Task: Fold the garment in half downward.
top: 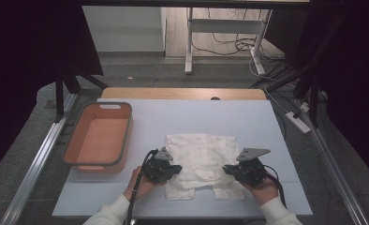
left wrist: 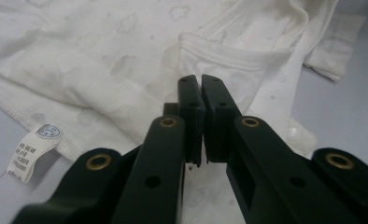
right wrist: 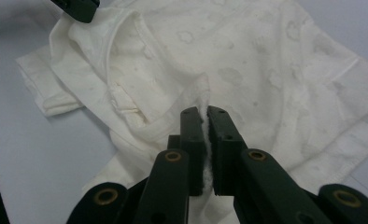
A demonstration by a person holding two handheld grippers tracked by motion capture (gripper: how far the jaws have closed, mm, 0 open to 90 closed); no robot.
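From above, we see a white garment (top: 202, 164) lying flat on a pale table (top: 248, 117), toward the near edge. Our left gripper (top: 173, 168) rests on the garment's left side, and our right gripper (top: 228, 168) on its right side, each held in a hand with a white sleeve. An orange basket (top: 70, 149) with a grey rim stands on the table to the left, apart from the garment. Beyond the table lie grey floor, cables and the legs of a desk (top: 189, 47).

In the left gripper view, our left gripper (left wrist: 201, 88) has its jaws drawn almost together over the garment (left wrist: 102, 60), near a ribbed hem; whether cloth is pinched between them we cannot tell. A small care label (left wrist: 30, 151) sticks out from the garment's edge onto the table.

In the right gripper view, our right gripper (right wrist: 204, 119) is clamped on a raised fold of the garment (right wrist: 266, 65), with white cloth showing between the jaws. The tip of the left gripper (right wrist: 77, 9) shows at the top.
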